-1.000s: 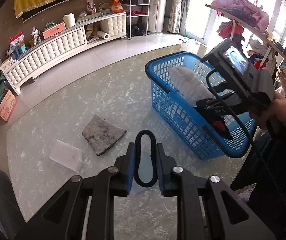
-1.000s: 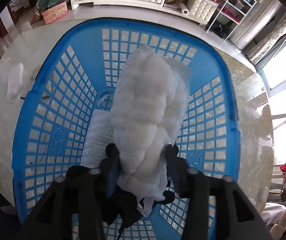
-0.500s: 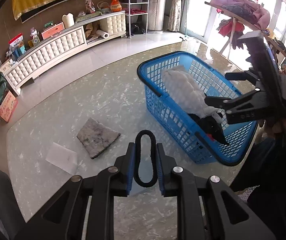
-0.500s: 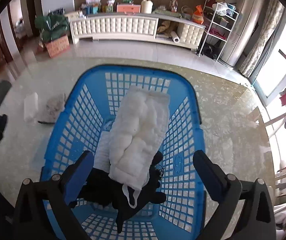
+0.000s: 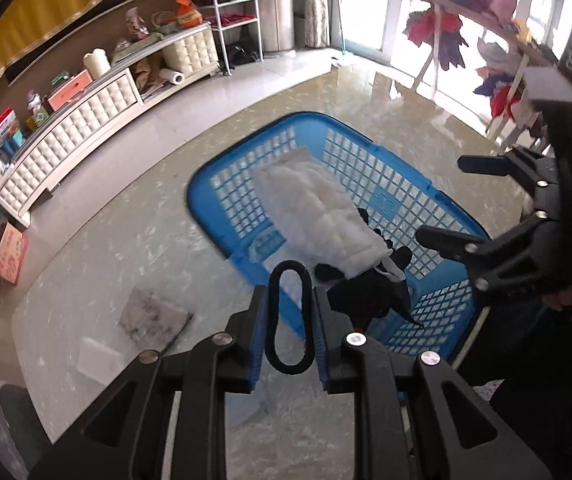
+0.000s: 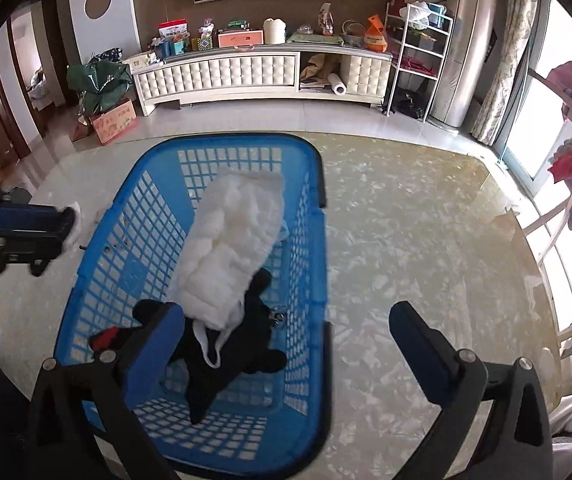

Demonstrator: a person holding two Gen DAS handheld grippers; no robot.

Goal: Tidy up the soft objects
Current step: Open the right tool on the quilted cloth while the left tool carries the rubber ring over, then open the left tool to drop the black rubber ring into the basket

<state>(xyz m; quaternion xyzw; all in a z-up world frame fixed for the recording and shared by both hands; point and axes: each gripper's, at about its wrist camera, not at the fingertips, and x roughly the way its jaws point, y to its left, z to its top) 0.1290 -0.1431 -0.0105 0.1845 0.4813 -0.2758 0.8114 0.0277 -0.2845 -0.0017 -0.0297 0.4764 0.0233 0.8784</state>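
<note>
- The white quilted pad (image 6: 233,240) is in the blue basket (image 6: 318,216) now, lying on a black garment (image 6: 245,356), so that one looks done.
- The right gripper (image 6: 286,344) has just opened its jaws wide, with nothing between them.
- The left gripper (image 5: 289,322) is pinched on its own black loop (image 5: 289,320), carrying nothing.
- Left to do, I'd guess: the grey pad (image 5: 153,316) and white sheet (image 5: 99,360), both on the marble table (image 5: 105,248) near its left edge.

Both wrist cams look steeply down; share blue basket (image 5: 221,236) (image 6: 318,184).
</note>
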